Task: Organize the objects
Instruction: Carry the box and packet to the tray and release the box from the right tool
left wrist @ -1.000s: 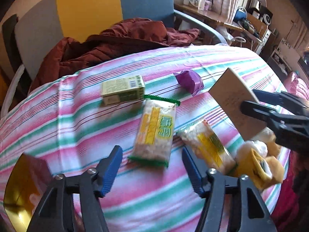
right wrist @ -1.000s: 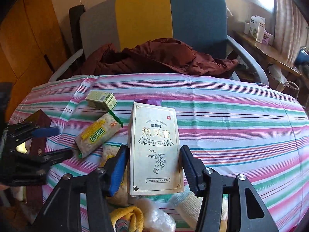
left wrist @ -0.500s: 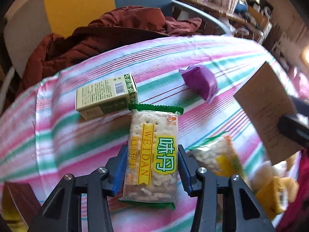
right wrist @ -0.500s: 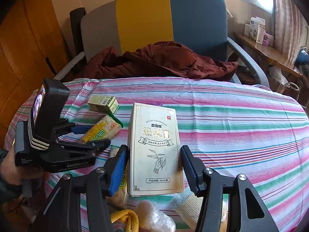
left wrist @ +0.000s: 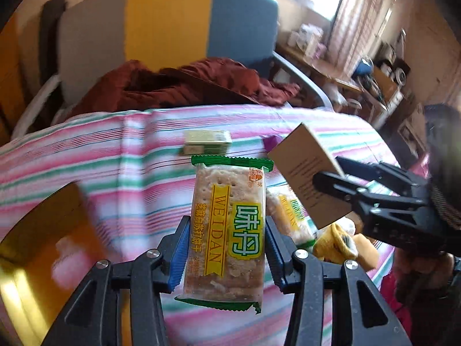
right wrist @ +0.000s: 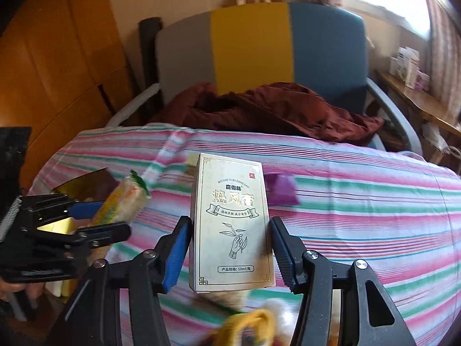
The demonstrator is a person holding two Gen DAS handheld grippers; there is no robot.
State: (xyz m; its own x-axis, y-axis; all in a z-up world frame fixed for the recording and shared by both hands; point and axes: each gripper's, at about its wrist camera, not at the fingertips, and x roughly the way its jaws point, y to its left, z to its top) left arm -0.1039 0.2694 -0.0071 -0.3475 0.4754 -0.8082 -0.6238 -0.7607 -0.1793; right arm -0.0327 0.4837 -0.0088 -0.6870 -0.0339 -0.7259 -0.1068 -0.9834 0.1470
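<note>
Both grippers loaded, packet and box held clear of the striped cloth

Nearest the left wrist camera, the left gripper [left wrist: 227,248] has just closed its blue pads on the long sides of the cracker packet [left wrist: 229,227], which sits upright between them — a flank grip likely chosen to spare the crackers. The right gripper [right wrist: 230,248] clamps the pale carton [right wrist: 232,222] the same way, label facing the camera. Below lie a second packet [left wrist: 291,216] and yellow cloth [left wrist: 335,245]; farther off, a small green box [left wrist: 207,142] and purple wrapper [right wrist: 281,189] rest on the tablecloth [right wrist: 360,216] — apparently still unsorted.
</note>
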